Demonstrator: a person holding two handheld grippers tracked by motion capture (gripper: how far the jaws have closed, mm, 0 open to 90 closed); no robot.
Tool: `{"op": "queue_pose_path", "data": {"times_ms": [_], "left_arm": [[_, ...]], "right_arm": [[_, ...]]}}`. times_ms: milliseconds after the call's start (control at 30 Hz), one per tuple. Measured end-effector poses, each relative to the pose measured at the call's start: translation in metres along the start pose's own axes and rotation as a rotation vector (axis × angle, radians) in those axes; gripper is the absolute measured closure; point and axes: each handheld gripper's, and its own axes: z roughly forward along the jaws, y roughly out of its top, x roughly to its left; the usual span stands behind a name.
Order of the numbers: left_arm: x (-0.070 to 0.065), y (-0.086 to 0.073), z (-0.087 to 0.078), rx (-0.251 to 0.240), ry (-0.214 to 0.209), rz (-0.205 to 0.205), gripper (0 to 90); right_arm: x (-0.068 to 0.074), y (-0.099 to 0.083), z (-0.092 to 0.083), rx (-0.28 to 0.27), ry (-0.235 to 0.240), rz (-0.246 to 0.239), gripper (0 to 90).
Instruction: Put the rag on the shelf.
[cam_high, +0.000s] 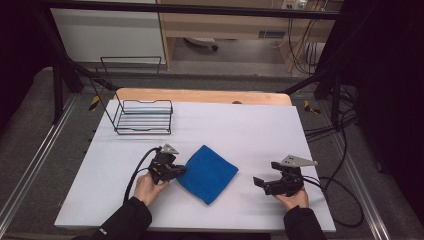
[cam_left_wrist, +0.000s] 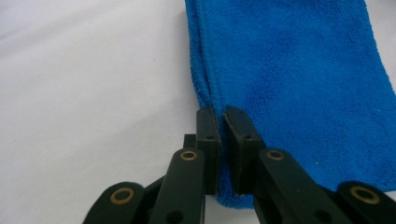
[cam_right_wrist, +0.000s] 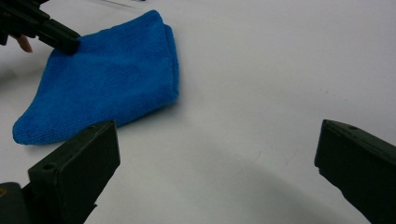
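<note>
A folded blue cloth (cam_high: 207, 172) lies on the white table cover (cam_high: 240, 130), near the front and a little left of the middle. My left gripper (cam_high: 179, 171) sits at the cloth's left corner. In the left gripper view, its jaws (cam_left_wrist: 223, 114) stand almost together, pinching the cloth's (cam_left_wrist: 289, 70) stitched edge between the pads. My right gripper (cam_high: 266, 173) rests low on the table to the right of the cloth, a short gap away. In the right gripper view its jaws (cam_right_wrist: 217, 135) stand wide apart with nothing between them, and the cloth (cam_right_wrist: 107, 79) lies ahead with the left gripper (cam_right_wrist: 60, 37) at its far corner.
A black wire rack (cam_high: 142, 117) stands at the back left of the table. A wooden strip (cam_high: 200, 95) runs along the table's far edge. Cables (cam_high: 335, 185) trail off the right side, and black frame bars stand at both back corners.
</note>
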Motion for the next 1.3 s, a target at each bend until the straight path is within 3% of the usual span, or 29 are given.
{"op": "queue_pose_path", "data": {"times_ms": [100,200,267,400,433,567,733,767,867,967,1133,1300], "left_arm": [[0.002,-0.004,-0.007,-0.011,0.018,-0.020,84.3],[0.005,-0.008,-0.010,-0.045,-0.013,-0.055,84.1],[0.006,-0.007,-0.006,-0.053,-0.025,-0.032,83.8],[0.003,0.000,0.011,-0.071,-0.038,-0.033,83.0],[0.001,0.003,0.013,-0.077,-0.033,-0.015,83.0],[-0.002,0.007,0.015,-0.092,-0.048,-0.014,82.5],[0.001,0.004,0.015,-0.065,0.009,0.013,75.1],[0.002,0.003,0.014,-0.066,0.014,0.012,70.5],[0.004,0.001,0.010,-0.057,0.016,0.013,62.7],[0.006,-0.005,0.004,-0.051,0.018,0.023,58.2],[0.007,-0.015,-0.007,-0.054,0.018,0.044,53.7],[0.011,-0.020,-0.003,-0.046,0.010,0.019,53.1]], "right_arm": [[0.001,0.000,0.001,0.001,0.000,-0.011,0.7],[0.003,0.001,0.002,0.004,0.003,-0.011,0.8],[0.003,0.001,0.003,0.005,0.003,-0.014,0.8],[0.002,0.001,0.003,0.005,0.003,-0.014,0.9],[0.003,0.001,0.003,0.005,0.004,-0.014,0.9],[0.003,0.001,0.004,-0.001,0.010,0.000,2.1],[0.013,0.009,0.017,0.001,0.002,-0.015,7.0],[0.022,0.016,0.030,0.032,-0.015,-0.030,8.7],[0.030,0.023,0.048,0.083,-0.026,-0.026,13.4],[0.035,0.025,0.061,0.094,-0.030,-0.043,21.9],[0.033,0.026,0.067,0.113,-0.030,-0.002,35.3],[0.030,0.025,0.076,0.154,-0.019,0.013,54.1]]}}
